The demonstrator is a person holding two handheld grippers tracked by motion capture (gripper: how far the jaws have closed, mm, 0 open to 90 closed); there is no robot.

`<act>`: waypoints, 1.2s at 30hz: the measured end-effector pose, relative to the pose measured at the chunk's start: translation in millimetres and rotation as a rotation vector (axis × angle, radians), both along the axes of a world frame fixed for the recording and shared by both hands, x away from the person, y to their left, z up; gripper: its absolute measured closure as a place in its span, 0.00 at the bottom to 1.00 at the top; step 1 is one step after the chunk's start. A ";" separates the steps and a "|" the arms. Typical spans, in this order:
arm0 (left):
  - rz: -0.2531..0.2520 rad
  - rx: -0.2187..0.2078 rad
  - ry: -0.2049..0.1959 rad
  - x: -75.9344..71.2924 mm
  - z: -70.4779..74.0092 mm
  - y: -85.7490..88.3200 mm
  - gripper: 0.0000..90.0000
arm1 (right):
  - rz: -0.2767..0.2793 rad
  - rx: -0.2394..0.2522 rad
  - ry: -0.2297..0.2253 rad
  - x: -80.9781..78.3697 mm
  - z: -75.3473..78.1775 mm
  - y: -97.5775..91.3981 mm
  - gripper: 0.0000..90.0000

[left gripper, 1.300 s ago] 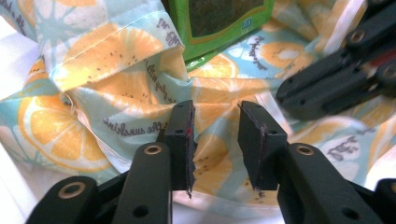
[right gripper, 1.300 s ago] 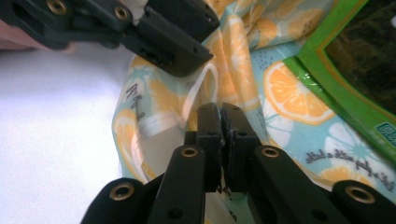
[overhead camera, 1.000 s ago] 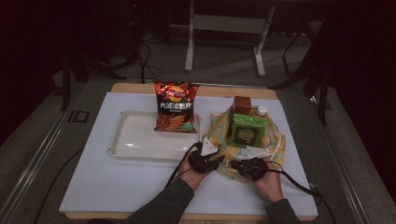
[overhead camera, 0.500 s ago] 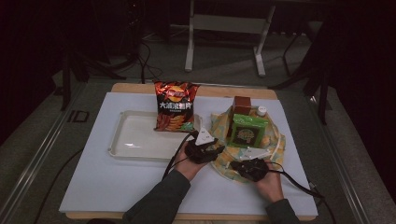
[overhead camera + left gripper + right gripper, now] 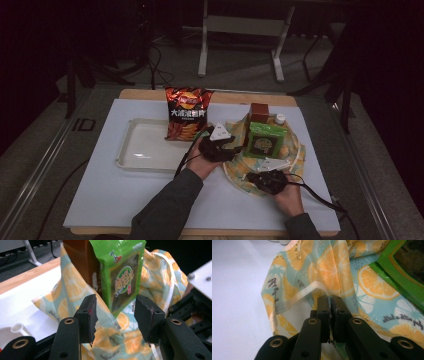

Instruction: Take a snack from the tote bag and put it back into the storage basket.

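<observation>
**Bag Held by One Side**

While the right hand-held gripper (image 5: 329,300) pinches the rim of the orange-print bag (image 5: 329,270), its two black jaws sit tight together on the thin cloth. The bag spreads out ahead of this hand-held gripper, on the white surface (image 5: 125,200).

The left hand-held gripper (image 5: 115,315) has its jaws apart, and they have just been opening wider. The bag's cloth lies low between them, but the pads do not press on it. Right in front of this hand-held gripper stands a green snack pack (image 5: 122,277), upright inside the bag. A brown box (image 5: 80,262) stands just behind the green pack, touching it.

From the high view, the left hand-held gripper (image 5: 220,145) is at the near left side of the bag (image 5: 295,150). A red chip bag (image 5: 186,112) stands beyond it, on a clear tray (image 5: 135,150).
</observation>
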State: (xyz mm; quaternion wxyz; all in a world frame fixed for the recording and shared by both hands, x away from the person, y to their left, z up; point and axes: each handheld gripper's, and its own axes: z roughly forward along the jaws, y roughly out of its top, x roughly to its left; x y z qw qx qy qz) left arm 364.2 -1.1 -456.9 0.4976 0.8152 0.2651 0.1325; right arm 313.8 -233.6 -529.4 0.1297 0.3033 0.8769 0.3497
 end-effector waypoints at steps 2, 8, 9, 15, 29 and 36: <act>0.000 0.004 -0.007 3.4 3.4 0.1 0.58 | 0.002 0.001 0.001 0.0 0.0 -0.2 0.96; 0.003 -0.013 -0.001 12.3 10.3 3.0 0.58 | 0.003 0.003 0.002 0.3 -0.2 -0.6 0.96; 0.000 -0.023 0.006 13.5 11.2 3.3 0.58 | 0.004 0.004 0.002 0.4 -0.3 -0.7 0.96; -0.033 -0.008 -0.003 21.4 19.8 1.6 0.58 | 0.006 0.006 0.000 0.5 -0.5 -0.9 0.96; -0.040 -0.022 -0.012 41.7 33.8 -1.2 0.53 | 0.006 0.007 0.002 0.3 -0.6 -1.0 0.95; -0.046 -0.042 -0.019 50.2 40.2 -7.8 0.48 | 0.009 0.010 0.005 0.1 -0.5 -1.2 0.95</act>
